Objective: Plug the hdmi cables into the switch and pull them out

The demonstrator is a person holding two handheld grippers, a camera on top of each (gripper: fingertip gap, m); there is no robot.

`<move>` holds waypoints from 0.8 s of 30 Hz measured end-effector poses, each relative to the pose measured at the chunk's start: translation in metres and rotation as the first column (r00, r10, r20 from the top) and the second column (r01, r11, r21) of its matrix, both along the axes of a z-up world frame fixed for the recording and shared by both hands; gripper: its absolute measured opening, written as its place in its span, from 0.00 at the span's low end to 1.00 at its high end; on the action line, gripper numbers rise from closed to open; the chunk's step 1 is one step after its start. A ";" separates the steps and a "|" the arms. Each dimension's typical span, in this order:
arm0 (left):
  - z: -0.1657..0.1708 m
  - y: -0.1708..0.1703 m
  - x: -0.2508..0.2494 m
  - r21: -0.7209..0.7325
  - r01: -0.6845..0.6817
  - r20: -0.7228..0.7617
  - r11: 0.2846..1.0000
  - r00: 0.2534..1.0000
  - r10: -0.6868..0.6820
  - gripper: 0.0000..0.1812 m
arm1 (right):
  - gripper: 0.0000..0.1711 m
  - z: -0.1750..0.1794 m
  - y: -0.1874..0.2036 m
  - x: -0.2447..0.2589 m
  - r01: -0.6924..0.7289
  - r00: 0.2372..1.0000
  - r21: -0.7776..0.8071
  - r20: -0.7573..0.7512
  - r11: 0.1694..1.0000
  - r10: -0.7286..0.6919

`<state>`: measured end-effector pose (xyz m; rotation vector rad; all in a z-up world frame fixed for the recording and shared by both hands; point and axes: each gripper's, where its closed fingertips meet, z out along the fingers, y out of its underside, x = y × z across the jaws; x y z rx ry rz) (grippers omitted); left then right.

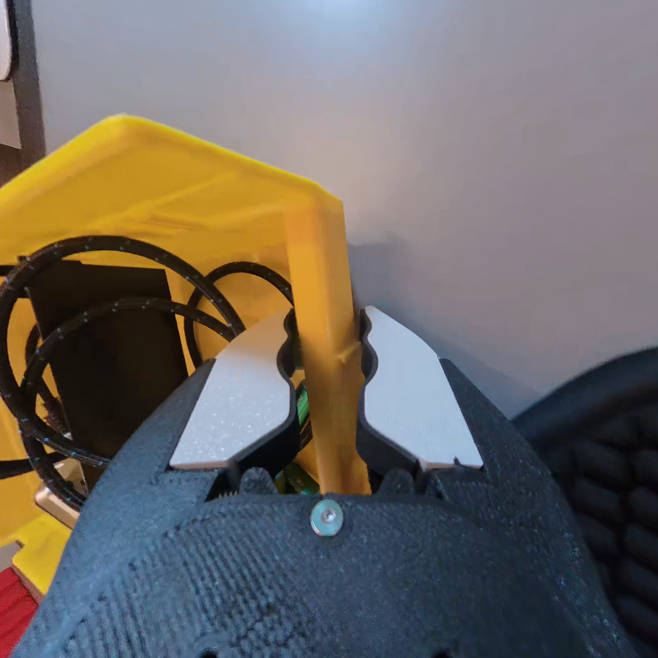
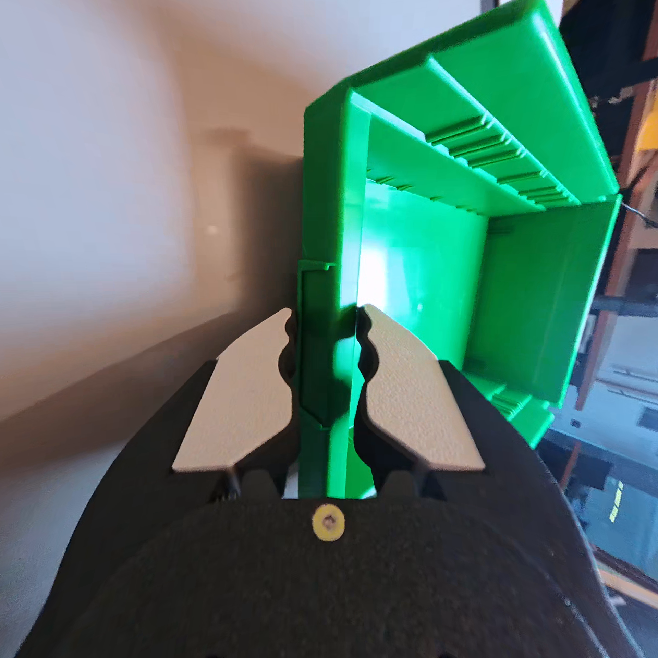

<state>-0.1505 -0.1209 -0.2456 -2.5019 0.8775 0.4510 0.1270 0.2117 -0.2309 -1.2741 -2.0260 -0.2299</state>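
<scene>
In the left wrist view my left gripper (image 1: 325, 322) is shut on the side wall of a yellow plastic bin (image 1: 149, 199). Inside the bin lie coiled black braided HDMI cables (image 1: 106, 313) around a black box, the switch (image 1: 103, 341). A metal plug end (image 1: 53, 498) shows at the bin's lower left. In the right wrist view my right gripper (image 2: 325, 320) is shut on the side wall of a green plastic bin (image 2: 445, 270), which is tilted with its opening facing the camera. Its inside shows nothing in it.
A pale wall (image 1: 463, 142) stands behind the yellow bin, and a pale wall (image 2: 124, 142) is left of the green bin. A black ribbed object (image 1: 605, 480) is at the right of the left wrist view. Shelving (image 2: 626, 249) stands at the right behind the green bin. Tip to tip, the grippers are about 45 centimetres apart.
</scene>
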 end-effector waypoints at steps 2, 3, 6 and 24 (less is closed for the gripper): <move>0.002 0.015 -0.009 0.015 -0.009 -0.026 1.000 1.000 0.010 0.18 | 0.23 0.005 0.016 -0.005 0.042 0.999 0.032 -0.021 0.999 -0.042; 0.002 0.022 -0.015 0.025 -0.019 -0.036 0.999 0.999 0.020 0.17 | 0.25 0.011 0.016 -0.010 0.058 0.997 0.010 -0.051 0.998 -0.058; 0.004 0.047 -0.033 0.082 -0.059 -0.022 0.995 0.998 0.061 0.16 | 0.25 0.054 -0.017 -0.050 -0.003 0.948 -0.219 -0.311 0.976 -0.066; 0.195 0.063 -0.137 0.607 -0.446 0.512 0.658 0.853 0.106 0.19 | 0.22 0.177 -0.024 -0.114 -0.246 0.456 -0.468 -0.829 0.849 -0.325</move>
